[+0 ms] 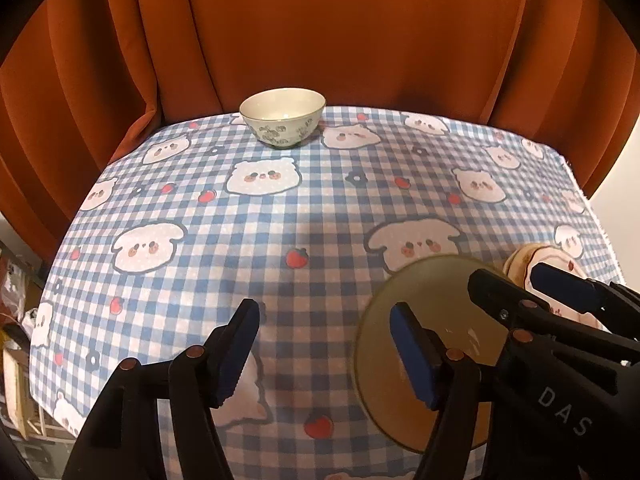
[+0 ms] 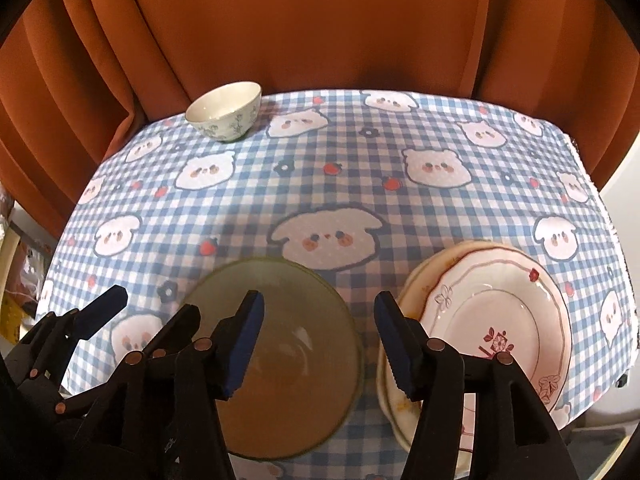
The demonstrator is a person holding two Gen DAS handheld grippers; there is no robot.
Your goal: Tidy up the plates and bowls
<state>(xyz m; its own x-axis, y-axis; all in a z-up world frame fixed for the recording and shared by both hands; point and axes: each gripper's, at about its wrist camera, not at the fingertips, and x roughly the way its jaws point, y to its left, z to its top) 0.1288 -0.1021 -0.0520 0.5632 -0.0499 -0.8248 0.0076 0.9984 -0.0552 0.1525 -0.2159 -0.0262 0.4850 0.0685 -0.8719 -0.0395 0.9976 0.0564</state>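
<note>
A small white bowl with a green pattern (image 1: 283,117) stands at the far edge of the checked tablecloth (image 1: 280,216); it also shows in the right wrist view (image 2: 225,111). A translucent greenish glass plate (image 2: 276,364) lies flat near the front, also in the left wrist view (image 1: 424,344). To its right is a stack of pink-white floral plates (image 2: 492,328). My left gripper (image 1: 324,354) is open and empty, left of the glass plate. My right gripper (image 2: 318,344) is open, its fingers over the gap between the glass plate and the stack.
An orange curtain (image 2: 320,24) hangs right behind the table's far edge. The cloth's right edge (image 2: 600,200) drops off near a pale wall. Clutter shows past the left edge (image 1: 16,320).
</note>
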